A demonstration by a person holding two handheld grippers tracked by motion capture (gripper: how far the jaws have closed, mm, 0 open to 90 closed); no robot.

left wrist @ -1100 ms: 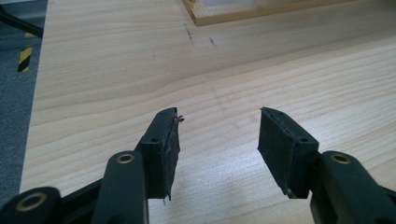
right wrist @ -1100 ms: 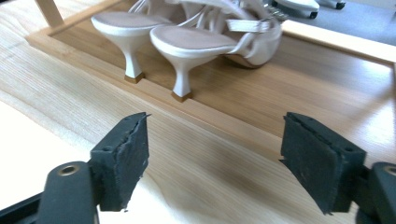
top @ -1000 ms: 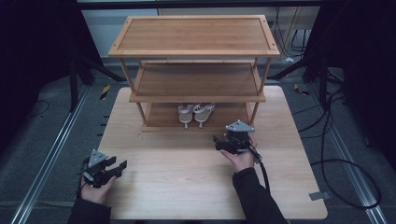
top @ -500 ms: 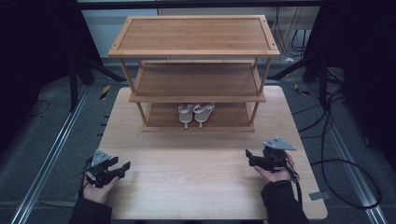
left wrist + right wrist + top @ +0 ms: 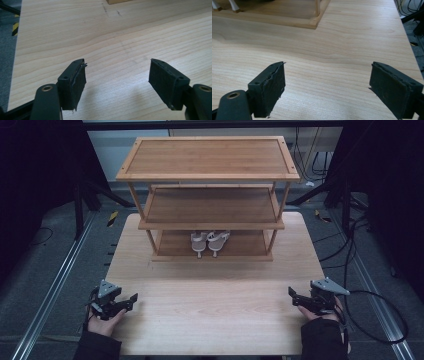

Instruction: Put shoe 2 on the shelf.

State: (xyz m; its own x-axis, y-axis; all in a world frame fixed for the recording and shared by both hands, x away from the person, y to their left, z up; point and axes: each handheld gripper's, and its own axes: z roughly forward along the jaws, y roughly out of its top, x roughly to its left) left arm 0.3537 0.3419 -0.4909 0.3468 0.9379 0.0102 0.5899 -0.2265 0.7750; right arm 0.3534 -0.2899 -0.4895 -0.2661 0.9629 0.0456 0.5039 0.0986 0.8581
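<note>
Our left fingers [image 5: 75, 85] stand wide apart with nothing between them, having just been opening, and bare wood shows through the gap. Our right fingers [image 5: 268, 90] are spread just as wide and hold nothing either. In the high view the left gripper [image 5: 129, 298] rests at the near left corner of the surface [image 5: 215, 295] and the right gripper [image 5: 292, 293] at the near right edge — both well apart from everything else. The pair of pale shoes [image 5: 210, 241] stands side by side on the bottom shelf of the wooden rack [image 5: 210, 157], heels toward us, near the middle; their heel tips also show at the top left of the right gripper view. We judge the placing done — shoes shelved, both hands back and free. Little seems left, unless more shoes are to come.
</note>
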